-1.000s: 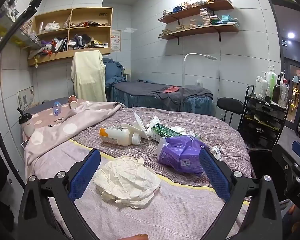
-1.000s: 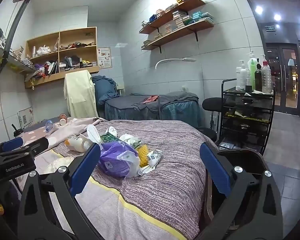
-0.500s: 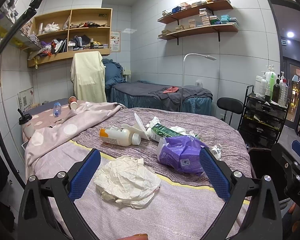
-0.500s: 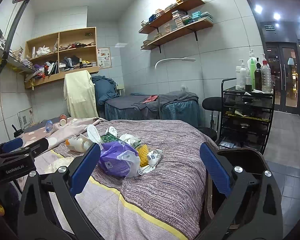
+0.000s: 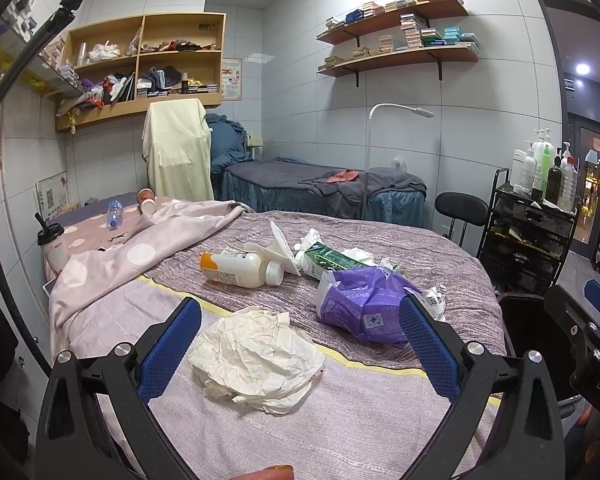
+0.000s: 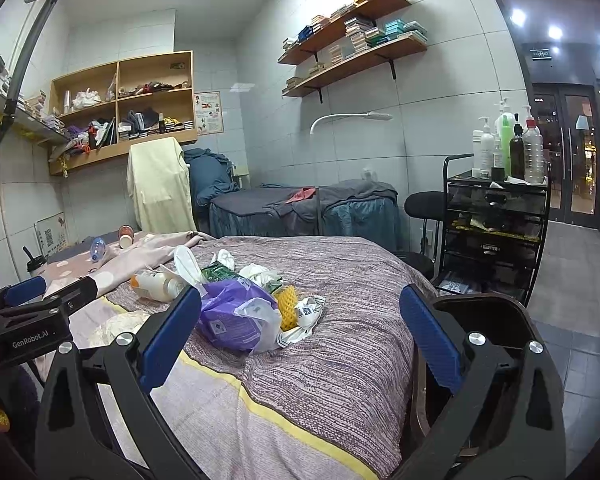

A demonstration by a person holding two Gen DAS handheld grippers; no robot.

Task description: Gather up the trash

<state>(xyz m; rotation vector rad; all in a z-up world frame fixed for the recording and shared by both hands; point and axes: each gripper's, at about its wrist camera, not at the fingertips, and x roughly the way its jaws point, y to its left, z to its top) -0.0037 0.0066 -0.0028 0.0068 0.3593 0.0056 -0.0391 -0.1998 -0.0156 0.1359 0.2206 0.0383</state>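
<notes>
Trash lies on the bed (image 5: 380, 420). A crumpled cream paper (image 5: 256, 356) sits just ahead of my left gripper (image 5: 300, 344), which is open and empty above the bedspread. Beyond it lie a purple plastic bag (image 5: 360, 304), a white bottle with an orange base (image 5: 240, 270) on its side, a green carton (image 5: 328, 258) and white tissues (image 5: 356, 254). My right gripper (image 6: 300, 340) is open and empty over the bed's right edge. The purple bag (image 6: 236, 312), a yellow foam net (image 6: 287, 306) and a white wrapper (image 6: 306, 314) lie just ahead of its left finger.
A dark bin (image 6: 484, 320) stands by the bed's right side, behind my right finger. A black trolley (image 6: 496, 232) with bottles and a black chair (image 6: 420, 208) stand to the right. A pink dotted blanket (image 5: 112, 256), a blue bottle (image 5: 114, 212) and a cup (image 5: 146, 202) lie at the far left.
</notes>
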